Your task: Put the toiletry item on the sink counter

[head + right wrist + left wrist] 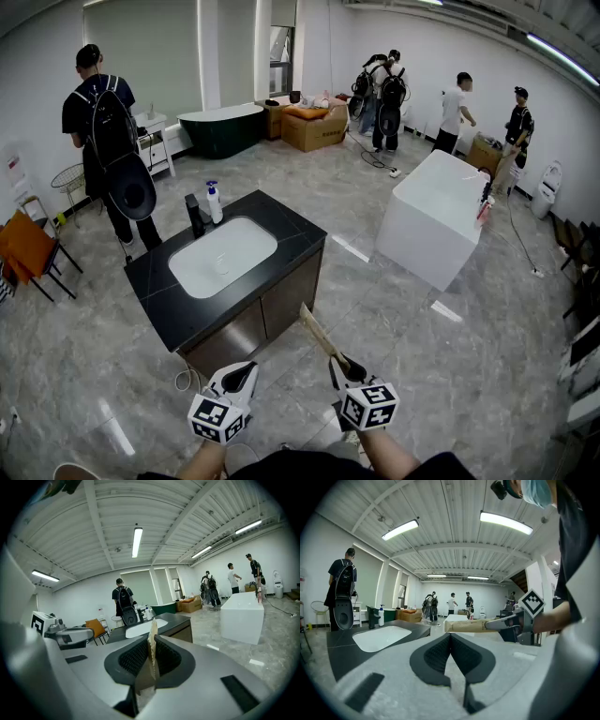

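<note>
Tan packet point(152, 641), edge-on in right gripper view, broadside in left.

- Your packet point(322, 337) looks like matt tan paper, finely crinkled along one edge.
- Your right gripper point(151, 644) has a matt grey plastic shell and dark, ribbed, rubbery pads point(133, 657).
- The counter point(292, 231) before you is dark and matt, and its basin point(222, 256) is smooth white.
- The floor point(394, 319) is glossy grey marble-look tile.
</note>
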`<act>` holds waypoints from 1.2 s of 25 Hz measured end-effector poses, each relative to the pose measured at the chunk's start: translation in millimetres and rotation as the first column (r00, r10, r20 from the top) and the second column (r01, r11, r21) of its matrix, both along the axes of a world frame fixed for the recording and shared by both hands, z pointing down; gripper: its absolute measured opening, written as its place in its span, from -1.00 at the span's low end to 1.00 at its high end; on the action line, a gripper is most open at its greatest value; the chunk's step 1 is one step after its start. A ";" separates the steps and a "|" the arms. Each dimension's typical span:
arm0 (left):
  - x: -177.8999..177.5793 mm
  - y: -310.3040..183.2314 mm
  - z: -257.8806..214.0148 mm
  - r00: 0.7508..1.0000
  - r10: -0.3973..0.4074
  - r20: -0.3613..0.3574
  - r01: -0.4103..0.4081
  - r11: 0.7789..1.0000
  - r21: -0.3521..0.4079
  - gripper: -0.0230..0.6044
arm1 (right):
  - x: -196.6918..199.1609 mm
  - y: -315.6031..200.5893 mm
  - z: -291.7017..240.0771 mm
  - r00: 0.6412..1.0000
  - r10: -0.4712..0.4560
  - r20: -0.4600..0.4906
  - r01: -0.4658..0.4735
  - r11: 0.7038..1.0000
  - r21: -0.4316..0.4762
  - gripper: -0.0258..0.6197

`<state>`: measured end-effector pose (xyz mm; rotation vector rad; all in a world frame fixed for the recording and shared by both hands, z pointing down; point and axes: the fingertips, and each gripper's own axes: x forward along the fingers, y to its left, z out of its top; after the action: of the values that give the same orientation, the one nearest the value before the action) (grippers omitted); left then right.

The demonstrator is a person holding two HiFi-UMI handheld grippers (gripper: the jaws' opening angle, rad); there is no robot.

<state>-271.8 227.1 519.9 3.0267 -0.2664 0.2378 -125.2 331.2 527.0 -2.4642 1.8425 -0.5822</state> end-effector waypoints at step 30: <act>141.7 -94.3 10.5 0.994 -0.104 0.017 0.105 0.989 -0.101 -0.90 | 155.3 -105.5 -0.2 0.990 -0.128 0.066 0.127 0.992 0.023 -0.79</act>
<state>-130.1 132.8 530.4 2.9010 -0.3997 0.2527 30.1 225.7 526.9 -2.2980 1.9803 -0.6412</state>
